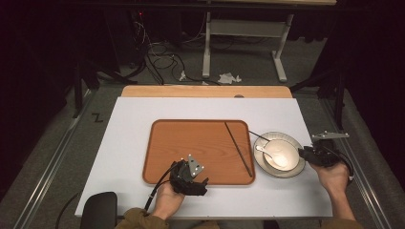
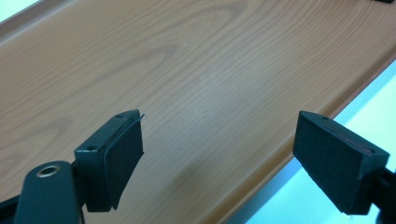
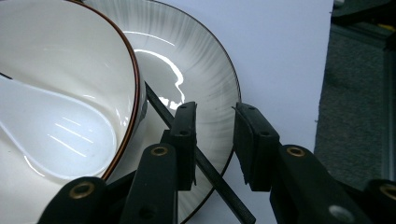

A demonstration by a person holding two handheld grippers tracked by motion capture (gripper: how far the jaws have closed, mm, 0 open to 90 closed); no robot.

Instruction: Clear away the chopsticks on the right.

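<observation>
The right gripper (image 3: 215, 144), jaws partly closed and gripping nothing yet, straddles a dark chopstick (image 3: 205, 168) lying across the plate (image 3: 205, 79) beside the bowl (image 3: 70, 60) — a skewed pinch could roll the thin stick off the rim — while the left gripper (image 2: 219, 158) waits open over the tray (image 2: 196, 70).

The right gripper (image 3: 212, 140) has a dark chopstick (image 3: 205, 163) running between its fingers, but whether the pads touch it can't be told; the stick's lower end is cut off by the bottom edge, its upper end slips behind the bowl (image 3: 56, 56). The bowl and the spoon (image 3: 60, 126) run off the left edge, the plate (image 3: 205, 70) partly sits behind the bowl. In the high view the left gripper (image 1: 191, 179) covers part of the tray (image 1: 167, 143) rim, and its fingers are too dark to make out there. In the left gripper view the tray runs past every edge
</observation>
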